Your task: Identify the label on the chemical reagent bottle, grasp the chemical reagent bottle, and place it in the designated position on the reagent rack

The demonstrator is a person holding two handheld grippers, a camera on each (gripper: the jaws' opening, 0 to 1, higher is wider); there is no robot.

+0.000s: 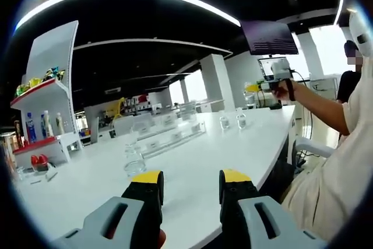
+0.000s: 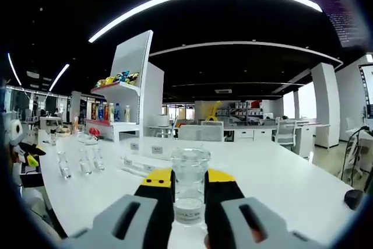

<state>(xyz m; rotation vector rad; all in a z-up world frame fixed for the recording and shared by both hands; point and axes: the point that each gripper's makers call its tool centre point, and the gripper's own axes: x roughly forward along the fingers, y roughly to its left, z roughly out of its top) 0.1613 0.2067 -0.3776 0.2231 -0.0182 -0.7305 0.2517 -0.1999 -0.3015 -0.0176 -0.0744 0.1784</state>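
Observation:
My right gripper [image 2: 189,193] is shut on a clear glass reagent bottle [image 2: 189,176] with a white label low on its front; the bottle stands upright between the yellow-tipped jaws, above the white table [image 2: 280,179]. A clear acrylic reagent rack [image 2: 145,157] with small labels lies just beyond it. My left gripper [image 1: 190,186] is open with nothing between its jaws, low over the table [image 1: 198,161]. Another clear bottle [image 1: 134,161] stands just ahead of its left jaw, in front of the rack [image 1: 169,135]. The right gripper [image 1: 273,84] shows far right in a person's hand.
Two small bottles [image 1: 232,121] stand past the rack; three bottles [image 2: 81,162] stand left of it in the right gripper view. A white shelf unit [image 1: 49,109] with drinks and snacks is at the back. The person's body [image 1: 338,167] sits at the table's right edge.

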